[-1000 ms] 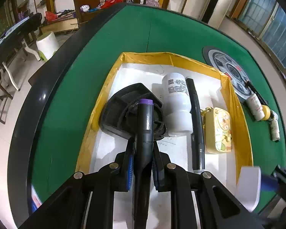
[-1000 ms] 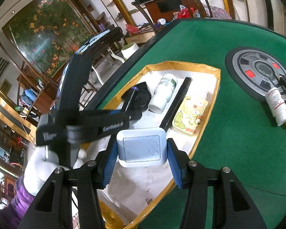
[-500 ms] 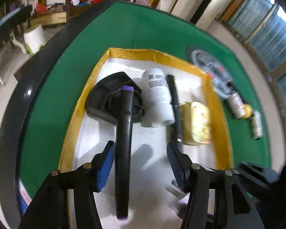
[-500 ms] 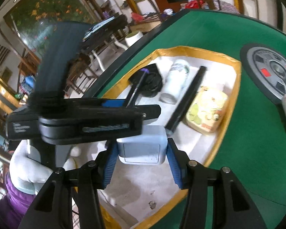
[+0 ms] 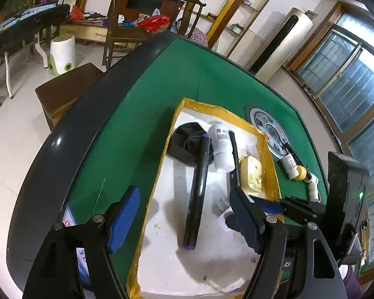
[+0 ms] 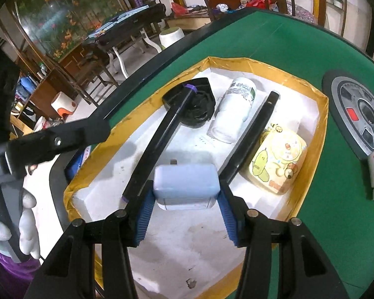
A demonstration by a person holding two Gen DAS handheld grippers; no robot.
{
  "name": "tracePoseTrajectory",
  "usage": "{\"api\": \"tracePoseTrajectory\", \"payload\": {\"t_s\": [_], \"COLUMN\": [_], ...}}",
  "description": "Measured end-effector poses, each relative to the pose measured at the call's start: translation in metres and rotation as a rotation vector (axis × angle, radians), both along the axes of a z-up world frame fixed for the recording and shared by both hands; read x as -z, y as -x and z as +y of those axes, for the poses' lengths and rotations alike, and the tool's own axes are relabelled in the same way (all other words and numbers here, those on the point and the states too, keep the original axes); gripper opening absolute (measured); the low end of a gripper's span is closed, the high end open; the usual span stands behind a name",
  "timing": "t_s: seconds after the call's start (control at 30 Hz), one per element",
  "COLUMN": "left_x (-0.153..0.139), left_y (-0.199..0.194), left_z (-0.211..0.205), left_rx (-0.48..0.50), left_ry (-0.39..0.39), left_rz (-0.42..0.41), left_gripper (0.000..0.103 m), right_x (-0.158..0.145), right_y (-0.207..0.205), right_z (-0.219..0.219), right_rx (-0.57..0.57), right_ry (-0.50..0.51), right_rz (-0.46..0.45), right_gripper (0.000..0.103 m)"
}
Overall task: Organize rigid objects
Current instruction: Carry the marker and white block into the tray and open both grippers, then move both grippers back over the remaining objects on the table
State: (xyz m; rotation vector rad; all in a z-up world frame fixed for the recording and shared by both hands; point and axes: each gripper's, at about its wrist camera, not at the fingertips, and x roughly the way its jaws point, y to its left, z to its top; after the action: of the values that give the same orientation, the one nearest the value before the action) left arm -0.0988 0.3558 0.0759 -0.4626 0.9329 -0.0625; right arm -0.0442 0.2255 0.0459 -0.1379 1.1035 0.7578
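The right gripper (image 6: 185, 211) pinches one pale blue box (image 6: 186, 184) low over the tray (image 6: 309, 92). The left gripper (image 5: 184, 220), whose jaws have just been opening, stands spread with nothing between its pads. Five things lie inside: two black rods (image 6: 159, 139) (image 6: 251, 134), one white bottle (image 6: 233, 111), one yellow case (image 6: 276, 164) and one black holder (image 6: 199, 104). Bare white floor remains at lower centre.

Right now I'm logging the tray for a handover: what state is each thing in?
Left gripper: open, holding nothing; jaws have just been opening.
Right gripper: shut on the blue box.
Black stick: lying in the tray, released.
White bottle: on its side.
Yellow case: lying flat, closed.
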Motion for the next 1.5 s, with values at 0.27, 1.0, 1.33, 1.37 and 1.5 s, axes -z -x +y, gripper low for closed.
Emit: {"api": "tracePoseTrajectory", "payload": {"t_s": [0.27,1.0,1.33,1.37,1.5], "left_x": [0.007,0.011,0.014,0.013,0.01], "left_y": [0.017,0.057,0.056,0.056,0.053], "left_z": [0.009,0.052,0.052,0.052,0.044], "left_rx": [-0.009,-0.087,-0.072,-0.072,-0.062], "left_ry": [0.038,0.157,0.165,0.161,0.125], "left_rz": [-0.015,-0.12,-0.113,-0.114,-0.115], "left_gripper": [0.078,0.085,0.085,0.085,0.086], "right_x": [-0.025,0.021,-0.013,-0.021,-0.037], "right_y": [0.002,-0.082,-0.094,-0.087,-0.07], "right_z": [-0.008,0.078,0.067,0.061,0.026], "right_rx": [0.024,0.145,0.153,0.138,0.145], "right_ry": [-0.056,-0.273,-0.305,-0.311,-0.293], "right_rz": [-0.03,0.453,0.289,0.279,0.213], "right_gripper": [0.057,0.066,0.067,0.067,0.069]}}
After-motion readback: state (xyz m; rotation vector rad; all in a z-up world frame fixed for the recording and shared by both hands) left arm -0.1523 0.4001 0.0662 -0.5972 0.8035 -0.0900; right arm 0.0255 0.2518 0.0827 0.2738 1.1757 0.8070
